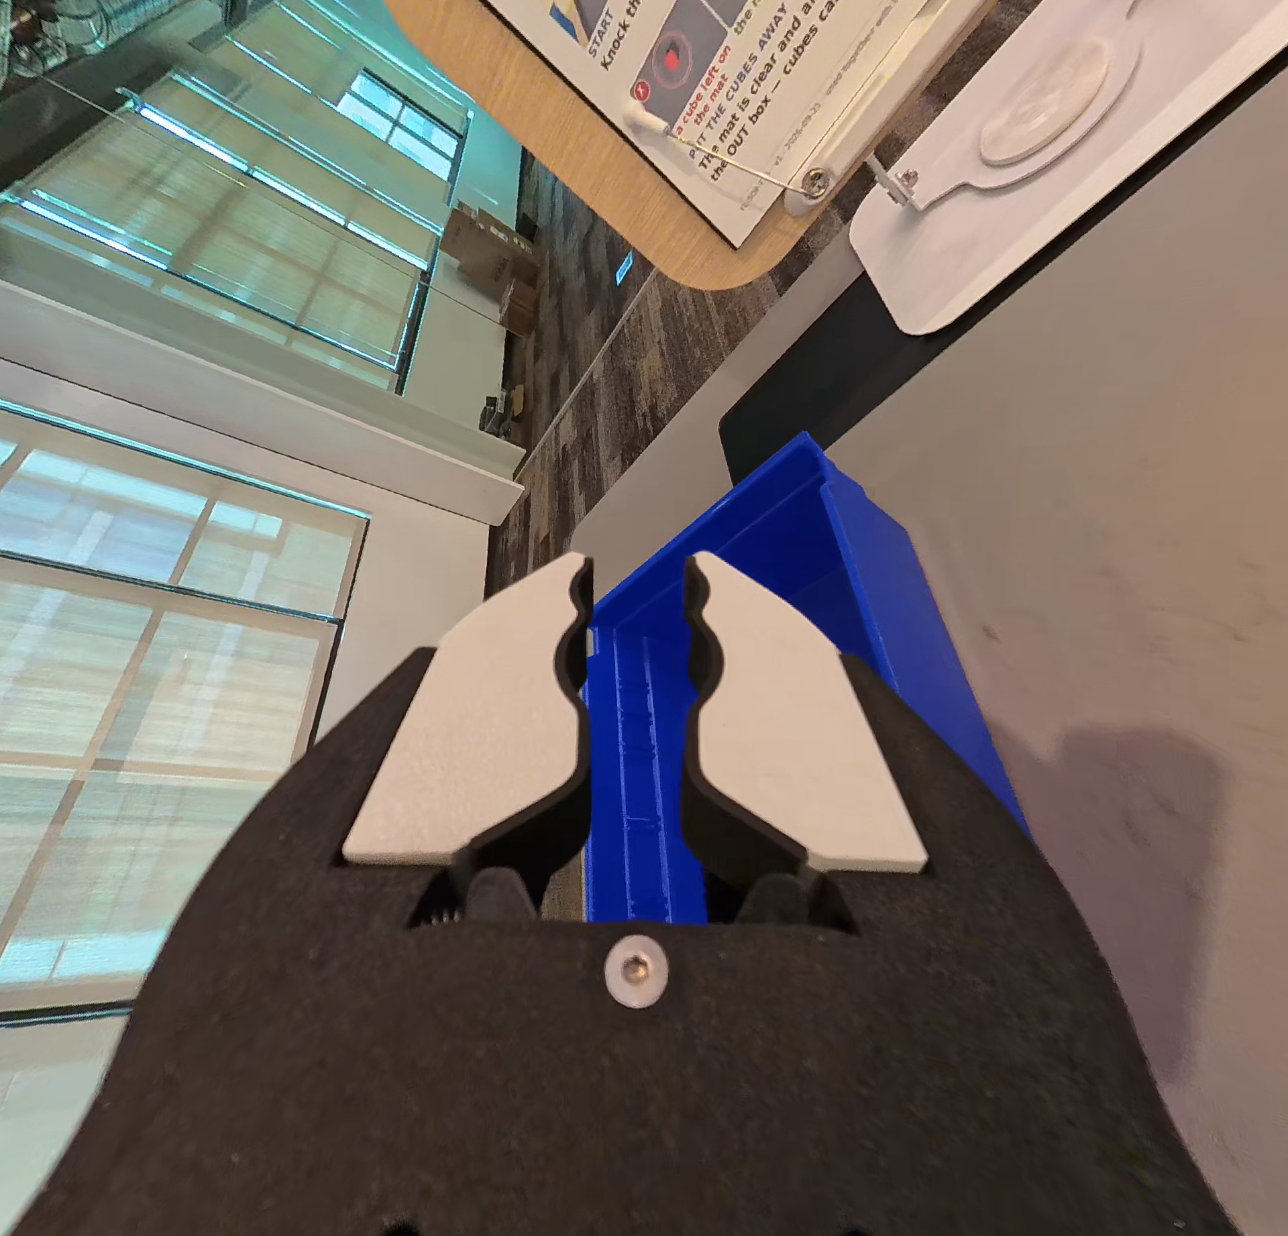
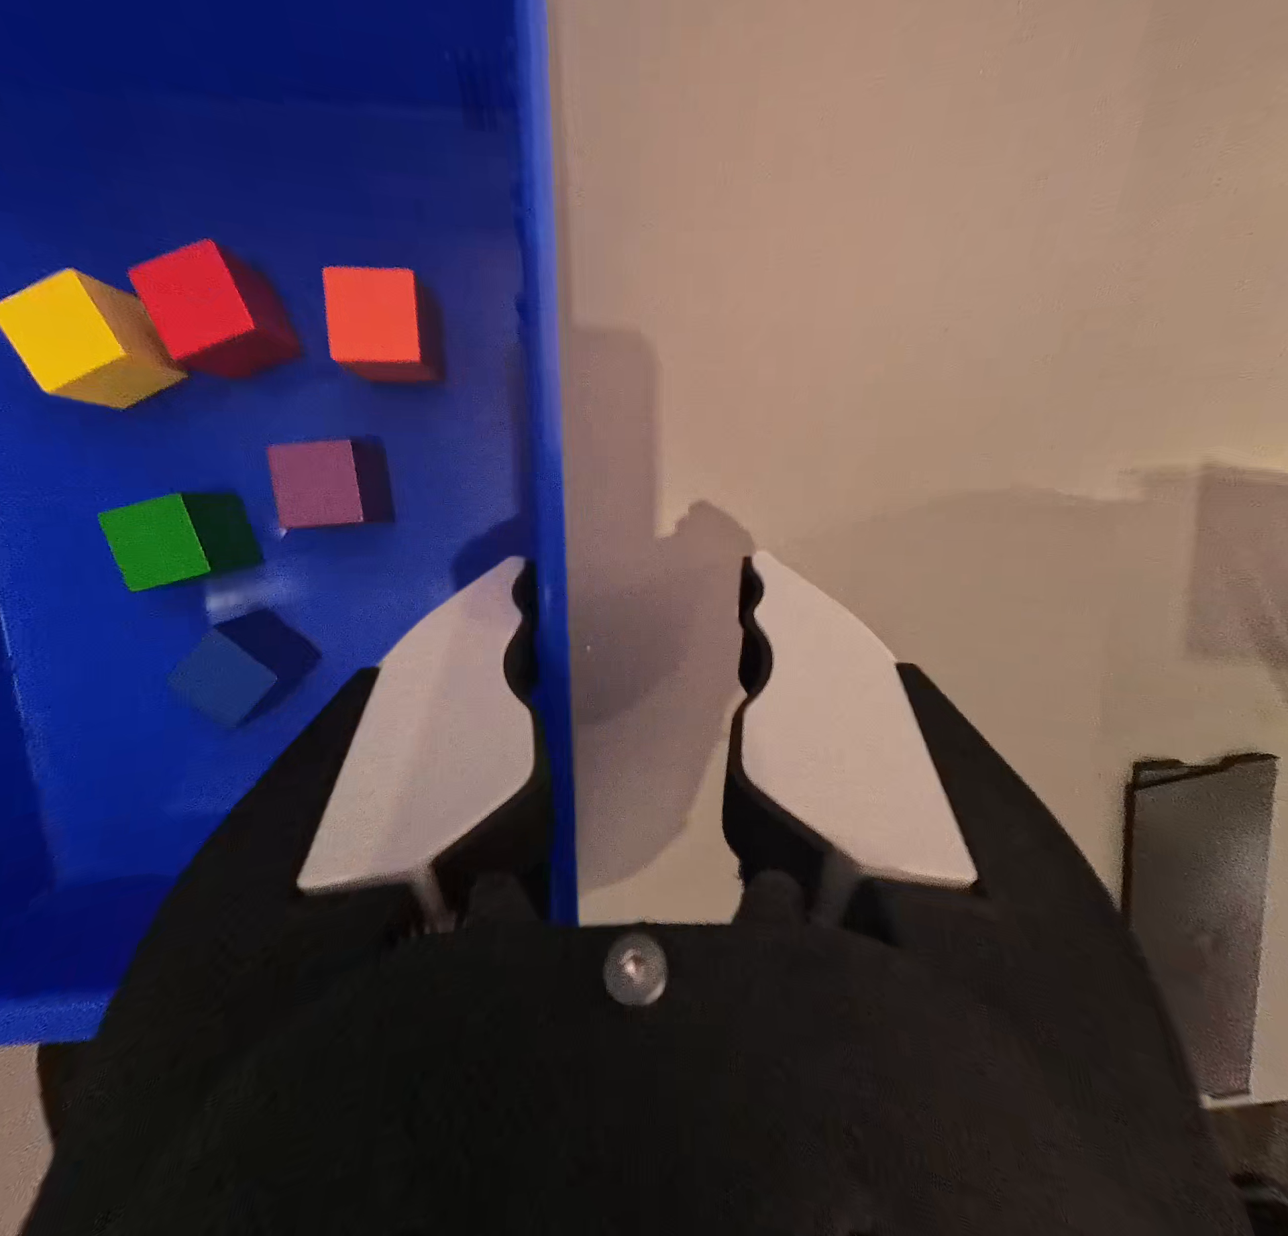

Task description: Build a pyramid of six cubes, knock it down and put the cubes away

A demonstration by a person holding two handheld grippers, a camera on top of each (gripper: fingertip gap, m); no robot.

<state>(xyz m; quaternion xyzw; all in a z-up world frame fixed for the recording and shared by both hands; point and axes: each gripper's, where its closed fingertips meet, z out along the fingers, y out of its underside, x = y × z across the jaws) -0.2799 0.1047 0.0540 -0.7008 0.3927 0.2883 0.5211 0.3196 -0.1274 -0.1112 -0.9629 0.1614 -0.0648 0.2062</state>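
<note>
— What is the surface looking like, and the room around it?

— A pale tabletop [image 2: 906, 227] is lying under both grippers, with soft shadows falling across it. In the left wrist view, which is rolled sideways, patterned carpet [image 1: 592, 380] is running past the table's edge, big windows [image 1: 174, 645] are filling the far side, and a wooden board [image 1: 557, 122] is carrying a printed instruction sheet [image 1: 732, 53]. A white plate-like piece [image 1: 1045, 122] is sitting beside it.

— And the containers?

— A blue bin [image 2: 279, 122] is sitting on the table, and all six cubes are lying loose on its floor: yellow cube [image 2: 70, 328], red cube [image 2: 192, 300] touching it, orange cube [image 2: 373, 314], purple cube [image 2: 317, 485], green cube [image 2: 153, 540] and blue cube [image 2: 223, 676]. None are being stacked.

— Where are the grippers standing?

— The right gripper [image 2: 638, 565] is straddling the bin's wall [image 2: 554, 436], jaws apart, its left finger appearing to press on the wall's inner face while the other finger is hanging clear over the table. The left gripper [image 1: 640, 565] is also straddling a wall of the blue bin, jaws a little apart around the rim, not visibly clamping it.

— Any open room?

— Bare tabletop is stretching wide to the right of the bin; a dark grey object [image 2: 1199, 924] is sitting near the lower right edge.
</note>
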